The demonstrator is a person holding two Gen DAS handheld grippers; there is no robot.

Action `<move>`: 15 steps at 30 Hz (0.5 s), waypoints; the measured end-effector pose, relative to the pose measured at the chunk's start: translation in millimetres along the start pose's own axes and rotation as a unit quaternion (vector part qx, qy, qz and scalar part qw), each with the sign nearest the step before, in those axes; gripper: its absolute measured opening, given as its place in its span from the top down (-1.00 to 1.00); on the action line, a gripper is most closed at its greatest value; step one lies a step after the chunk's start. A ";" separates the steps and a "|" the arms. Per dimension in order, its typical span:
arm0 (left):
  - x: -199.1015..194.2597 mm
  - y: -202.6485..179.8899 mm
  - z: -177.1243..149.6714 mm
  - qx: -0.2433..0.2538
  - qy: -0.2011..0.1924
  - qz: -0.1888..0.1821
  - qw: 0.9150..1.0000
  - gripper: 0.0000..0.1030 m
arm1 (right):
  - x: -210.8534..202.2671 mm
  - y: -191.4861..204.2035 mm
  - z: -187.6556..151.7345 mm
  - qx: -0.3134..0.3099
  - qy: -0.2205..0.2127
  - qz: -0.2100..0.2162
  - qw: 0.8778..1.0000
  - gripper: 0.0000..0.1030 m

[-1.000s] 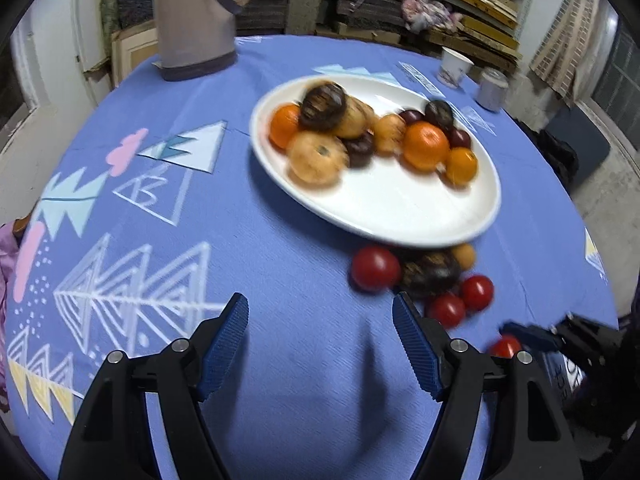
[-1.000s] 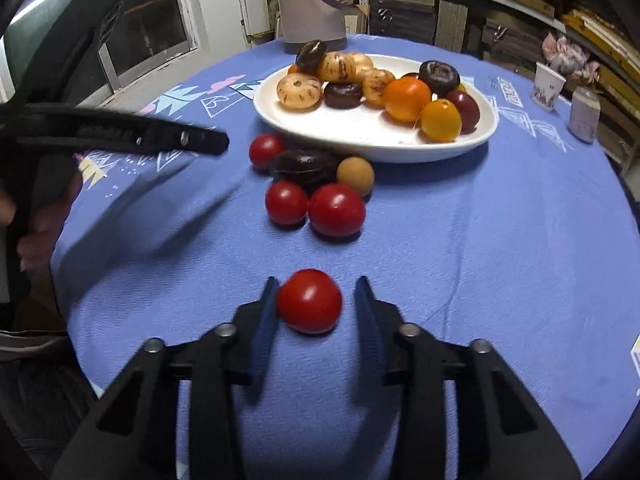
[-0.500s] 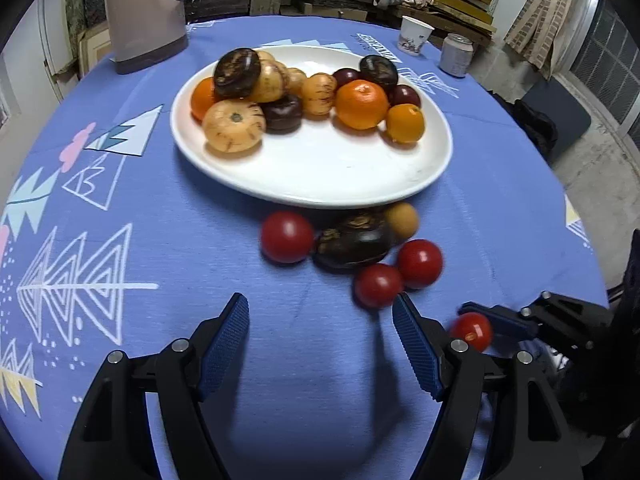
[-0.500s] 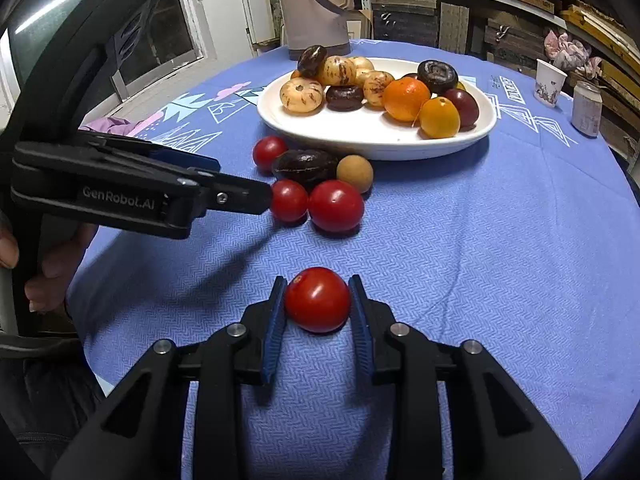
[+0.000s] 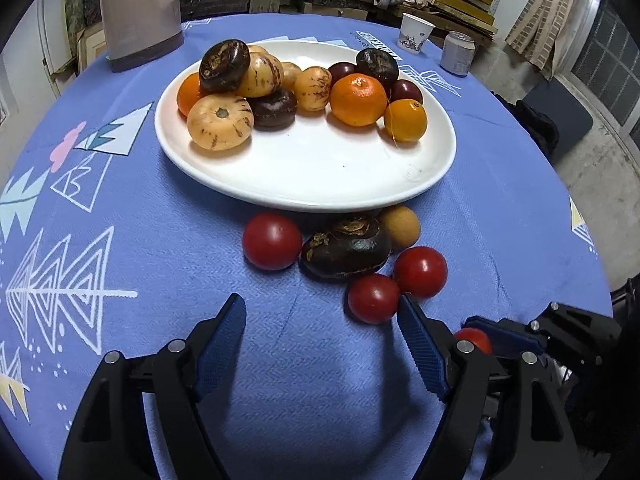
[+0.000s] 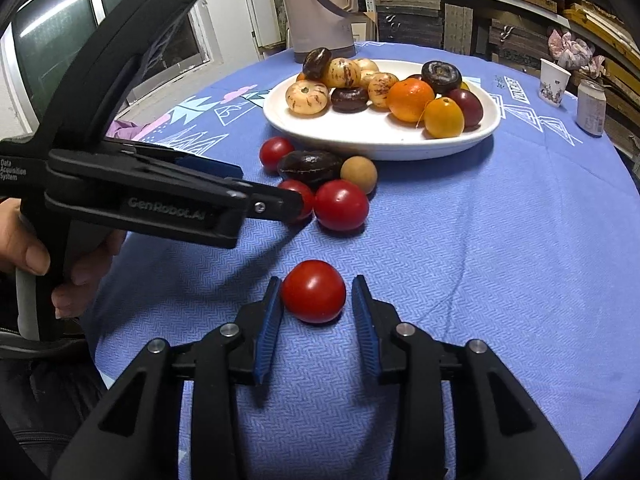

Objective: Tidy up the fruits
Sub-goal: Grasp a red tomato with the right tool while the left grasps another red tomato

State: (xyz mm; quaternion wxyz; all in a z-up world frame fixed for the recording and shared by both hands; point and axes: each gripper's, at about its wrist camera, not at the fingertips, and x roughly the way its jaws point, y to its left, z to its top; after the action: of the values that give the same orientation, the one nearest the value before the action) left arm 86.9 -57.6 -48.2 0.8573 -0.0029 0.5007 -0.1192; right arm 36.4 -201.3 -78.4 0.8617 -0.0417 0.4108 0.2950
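Note:
A white plate (image 5: 304, 176) holds several oranges, tan and dark fruits. In front of it on the blue cloth lie a dark fruit (image 5: 346, 248), a tan ball fruit (image 5: 402, 226) and three red tomatoes (image 5: 272, 240). My left gripper (image 5: 320, 304) hovers just short of them, its jaws opening with nothing between them; its right fingertip touches the nearest tomato (image 5: 374, 298). My right gripper (image 6: 316, 284) straddles a lone tomato (image 6: 314, 291) resting on the cloth. Its jaws are opening, with a small gap at the right pad. The left gripper (image 6: 268, 186) reaches in from the left.
A tall beige jug (image 5: 136, 12) stands behind the plate. A paper cup (image 5: 416, 34) and a can (image 5: 458, 54) sit at the far right. The round table's edge (image 6: 624, 168) curves close on the right. A person's hand (image 6: 24, 248) holds the left gripper's handle.
The left gripper came closer to the loose fruit and spread slightly. The right gripper's pads closed onto the lone tomato, then eased apart again.

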 end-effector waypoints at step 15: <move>-21.3 13.1 -17.5 -0.008 0.004 -0.012 1.000 -0.51 | 0.4 3.7 -0.2 -0.007 0.000 -0.004 1.000 0.24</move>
State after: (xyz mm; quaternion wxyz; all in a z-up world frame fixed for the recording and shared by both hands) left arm 64.6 -38.4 -40.3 0.8538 -0.0151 0.5050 -0.1257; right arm 34.5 -198.2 -78.1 0.8626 -0.0495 0.4082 0.2945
